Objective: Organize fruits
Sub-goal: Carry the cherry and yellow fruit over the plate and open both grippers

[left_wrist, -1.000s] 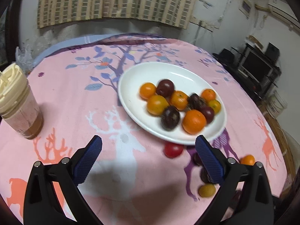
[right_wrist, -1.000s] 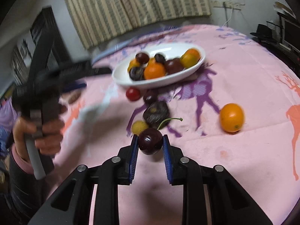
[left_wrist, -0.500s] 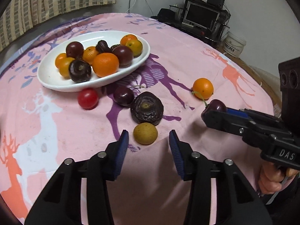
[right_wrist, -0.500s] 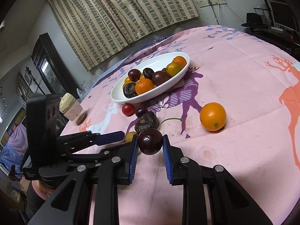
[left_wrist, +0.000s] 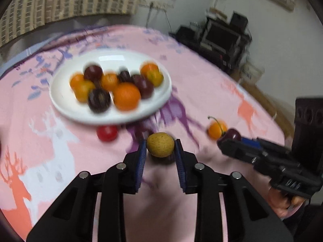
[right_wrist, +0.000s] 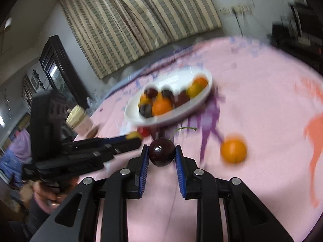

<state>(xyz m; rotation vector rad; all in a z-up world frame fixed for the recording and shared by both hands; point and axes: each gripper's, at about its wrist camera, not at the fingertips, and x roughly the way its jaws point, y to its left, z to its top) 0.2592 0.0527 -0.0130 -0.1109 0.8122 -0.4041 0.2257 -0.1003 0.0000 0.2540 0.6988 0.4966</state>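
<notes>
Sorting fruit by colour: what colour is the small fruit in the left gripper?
Dull yellow-tan, finely speckled: the small fruit between the left gripper pads, clearest in the left wrist view.

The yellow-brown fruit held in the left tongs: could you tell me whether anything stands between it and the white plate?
Nothing blocks the way through the air. The yellow-brown fruit sits clamped in the left tongs; only a red fruit and a blurred dark one lie low on the cloth before the white plate.
</notes>
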